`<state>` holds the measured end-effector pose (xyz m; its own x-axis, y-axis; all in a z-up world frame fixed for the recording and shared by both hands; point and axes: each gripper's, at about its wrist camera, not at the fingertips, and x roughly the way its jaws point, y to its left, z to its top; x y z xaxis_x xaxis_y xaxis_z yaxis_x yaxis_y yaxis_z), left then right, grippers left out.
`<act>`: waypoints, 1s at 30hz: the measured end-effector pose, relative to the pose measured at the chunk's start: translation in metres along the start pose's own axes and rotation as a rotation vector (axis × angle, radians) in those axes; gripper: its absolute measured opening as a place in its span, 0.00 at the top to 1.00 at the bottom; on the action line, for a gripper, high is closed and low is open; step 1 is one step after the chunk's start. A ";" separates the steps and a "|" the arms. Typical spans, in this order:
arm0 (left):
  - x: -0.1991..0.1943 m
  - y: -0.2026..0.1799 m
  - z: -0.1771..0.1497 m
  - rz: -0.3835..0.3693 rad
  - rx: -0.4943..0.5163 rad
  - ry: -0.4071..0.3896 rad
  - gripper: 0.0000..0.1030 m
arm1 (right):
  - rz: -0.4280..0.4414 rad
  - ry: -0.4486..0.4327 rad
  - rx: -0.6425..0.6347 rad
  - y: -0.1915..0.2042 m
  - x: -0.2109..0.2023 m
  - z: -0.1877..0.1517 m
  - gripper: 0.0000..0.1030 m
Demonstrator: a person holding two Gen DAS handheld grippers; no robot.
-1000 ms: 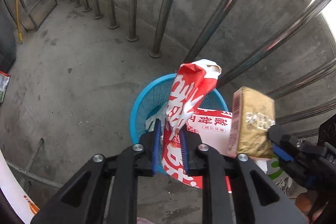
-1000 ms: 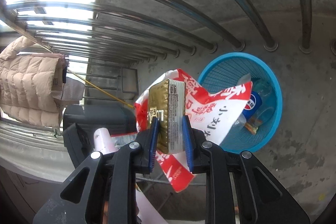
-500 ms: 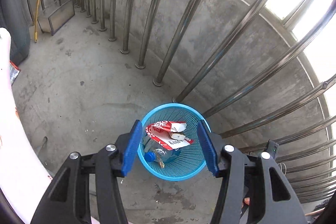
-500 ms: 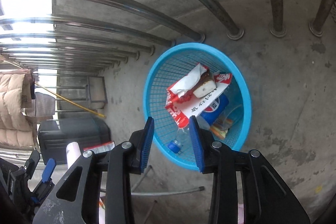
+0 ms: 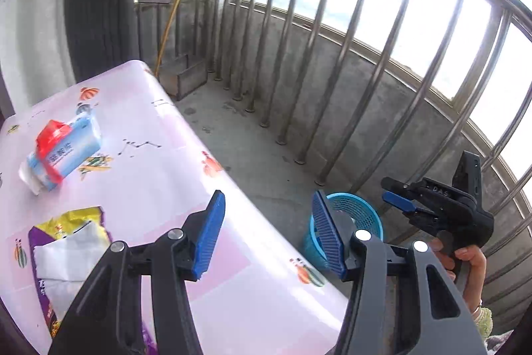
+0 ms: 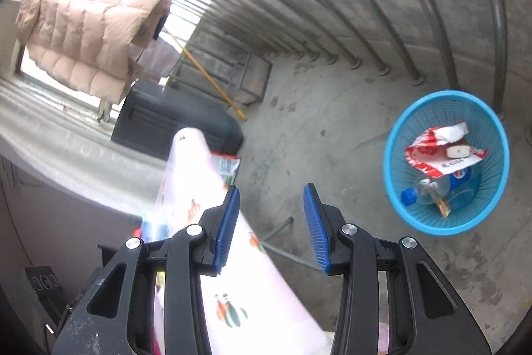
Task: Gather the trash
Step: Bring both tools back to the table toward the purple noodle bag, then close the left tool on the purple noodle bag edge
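Two pieces of trash gone from the jaws within the last second: red-and-white wrapper (image 6: 442,152) and gold carton, carried a moment ago, now lying in the blue mesh bin (image 6: 445,162) on top of a plastic bottle (image 6: 432,187), carton half hidden by the wrapper. Left hand-held gripper (image 5: 267,230) empty and about half open, swung up and away from the bin toward the tabletop (image 5: 159,162). Right hand-held gripper (image 6: 269,228) also empty, jaws opening, nothing between them, bin off to the right on the concrete floor (image 6: 332,128). Drop evidently done; next likely a return for more trash. Left on the tabletop: a blue-and-white tissue pack with red band (image 5: 63,152) and a yellow-purple snack bag (image 5: 66,242) with white paper spilling out. Around: steel railing bars (image 5: 332,62) just behind the bin, a quilted jacket (image 6: 86,35) hanging overhead, a dark cabinet (image 6: 173,118). Tabletop edge between hands and bin, plus the railing close by, probably the main things to steer clear of.
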<state>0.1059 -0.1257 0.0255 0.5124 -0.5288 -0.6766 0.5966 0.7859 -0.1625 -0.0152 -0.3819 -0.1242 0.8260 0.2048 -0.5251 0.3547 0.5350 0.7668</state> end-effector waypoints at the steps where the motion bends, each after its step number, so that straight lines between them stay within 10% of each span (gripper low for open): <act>1: -0.012 0.020 -0.007 0.031 -0.030 -0.016 0.49 | 0.027 0.042 -0.028 0.015 0.009 -0.007 0.61; 12: -0.061 0.184 -0.080 0.212 -0.393 -0.046 0.56 | 0.139 0.447 -0.247 0.148 0.121 -0.095 0.61; 30: -0.020 0.236 -0.119 0.144 -0.529 0.036 0.91 | 0.018 0.637 -0.396 0.213 0.194 -0.172 0.62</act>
<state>0.1634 0.1080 -0.0847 0.5392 -0.3999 -0.7411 0.1252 0.9083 -0.3990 0.1449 -0.0868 -0.1260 0.3744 0.5865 -0.7182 0.0605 0.7574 0.6501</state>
